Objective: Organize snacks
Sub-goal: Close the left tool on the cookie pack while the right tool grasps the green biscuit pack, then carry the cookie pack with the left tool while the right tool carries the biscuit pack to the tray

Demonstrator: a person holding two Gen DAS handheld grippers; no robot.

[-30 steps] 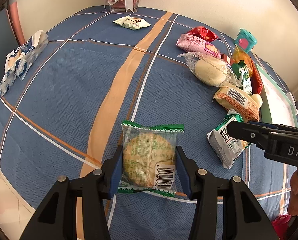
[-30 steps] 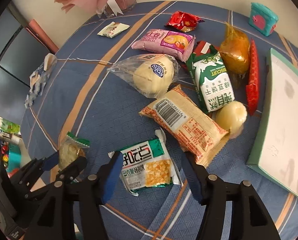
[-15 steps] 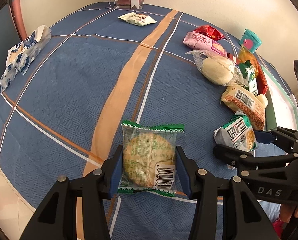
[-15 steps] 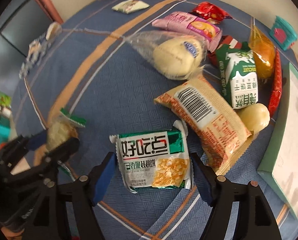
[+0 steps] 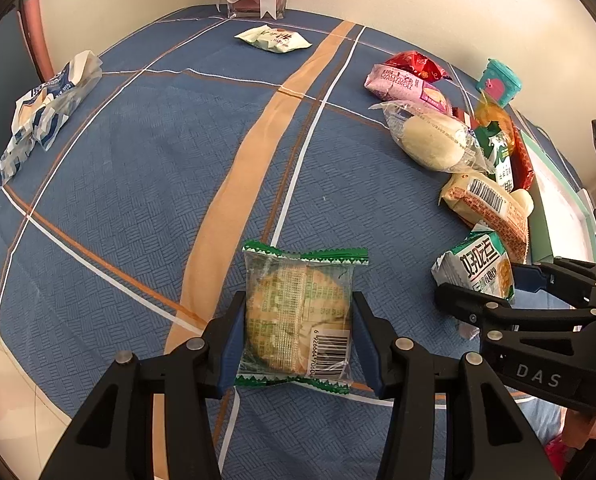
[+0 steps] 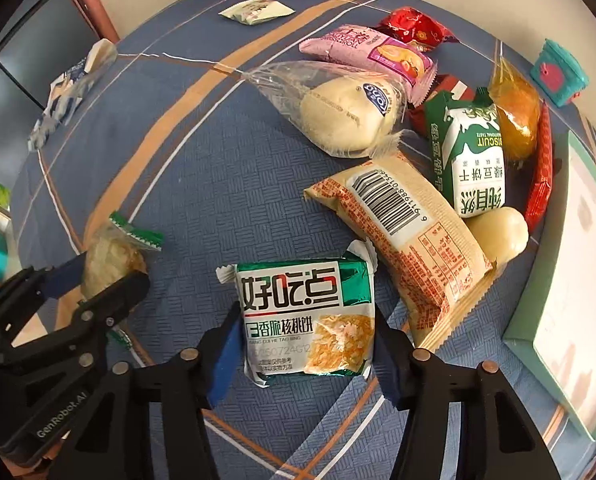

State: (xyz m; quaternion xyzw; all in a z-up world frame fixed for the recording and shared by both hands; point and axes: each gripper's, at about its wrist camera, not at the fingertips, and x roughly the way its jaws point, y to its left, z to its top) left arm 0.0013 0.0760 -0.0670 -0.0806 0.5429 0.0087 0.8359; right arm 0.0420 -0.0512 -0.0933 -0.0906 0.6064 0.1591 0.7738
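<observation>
The right gripper [image 6: 304,330] now straddles the green walnut-biscuit packet [image 6: 306,316], having come down over it from a higher, offset position. Its jaws have just been closing, and both pads now meet the packet's side edges.
</observation>
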